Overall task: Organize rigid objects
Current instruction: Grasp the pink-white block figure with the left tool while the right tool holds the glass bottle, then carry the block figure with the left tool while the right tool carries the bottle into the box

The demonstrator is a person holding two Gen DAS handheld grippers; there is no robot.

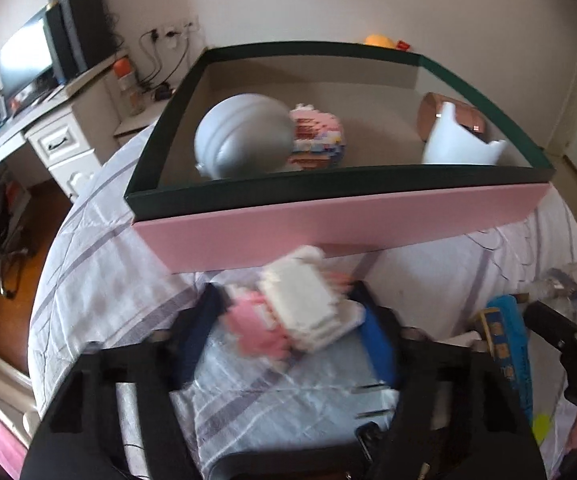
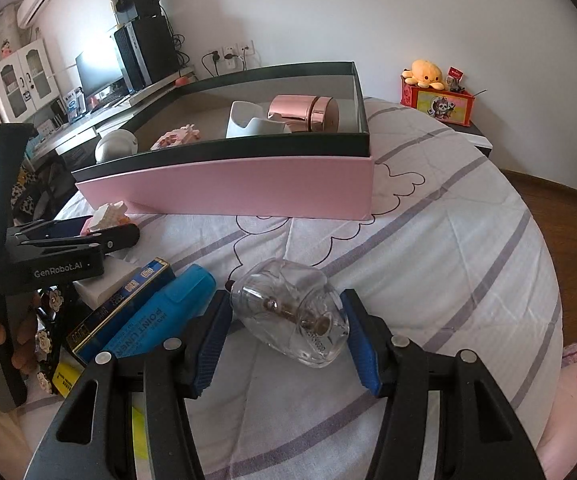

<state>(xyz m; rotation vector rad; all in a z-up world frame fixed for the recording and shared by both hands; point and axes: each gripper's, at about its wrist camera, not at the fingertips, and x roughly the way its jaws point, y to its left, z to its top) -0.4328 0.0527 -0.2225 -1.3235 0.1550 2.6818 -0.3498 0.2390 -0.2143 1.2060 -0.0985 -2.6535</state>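
Note:
A pink box with a dark green rim point(image 1: 328, 228) point(image 2: 248, 192) stands on the bed. It holds a grey ball point(image 1: 244, 140), a brick figure point(image 1: 320, 140), a white holder point(image 1: 456, 140) and a rose-gold cylinder point(image 2: 304, 112). My left gripper point(image 1: 288, 312) is shut on a pink and white brick figure point(image 1: 300, 308), just in front of the box; it also shows in the right wrist view point(image 2: 108, 216). My right gripper point(image 2: 284, 324) is open around a clear glass bottle point(image 2: 292, 316) lying on the bed; its pads stand beside the bottle.
A blue marker point(image 2: 160, 316), a dark blue flat box point(image 2: 124, 304) and a white block lie at the left of the bed. A desk with a monitor point(image 2: 96, 72) stands at the left. A red box with a yellow plush point(image 2: 436, 96) is at the back right.

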